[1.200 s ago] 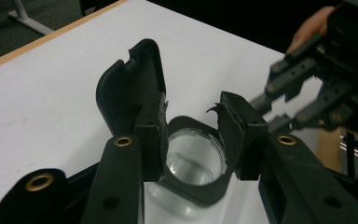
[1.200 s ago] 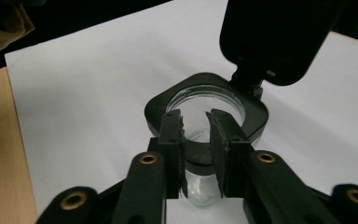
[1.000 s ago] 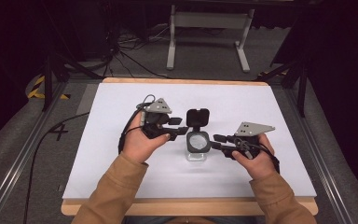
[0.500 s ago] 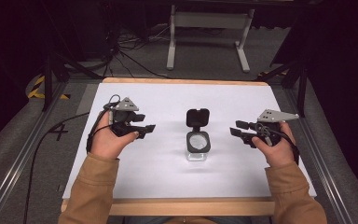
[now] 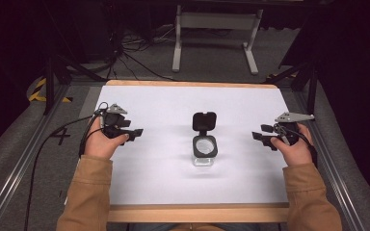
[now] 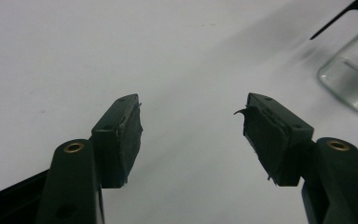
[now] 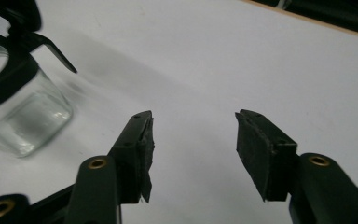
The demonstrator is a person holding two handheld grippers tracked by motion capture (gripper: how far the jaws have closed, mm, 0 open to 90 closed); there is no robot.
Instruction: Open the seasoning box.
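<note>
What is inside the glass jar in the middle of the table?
The jar looks empty: through its open mouth and clear wall only glass and white table show. Its black lid stands flipped open behind it. The very bottom is too blurred to check.

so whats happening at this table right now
A person sits at a white table with a two-jaw gripper in each hand. A small clear glass jar stands near the middle, its black hinged lid flipped open. The left gripper and the right gripper are out to either side of the jar, apart from it. Both have just been opening their jaws, with nothing between them.
</note>
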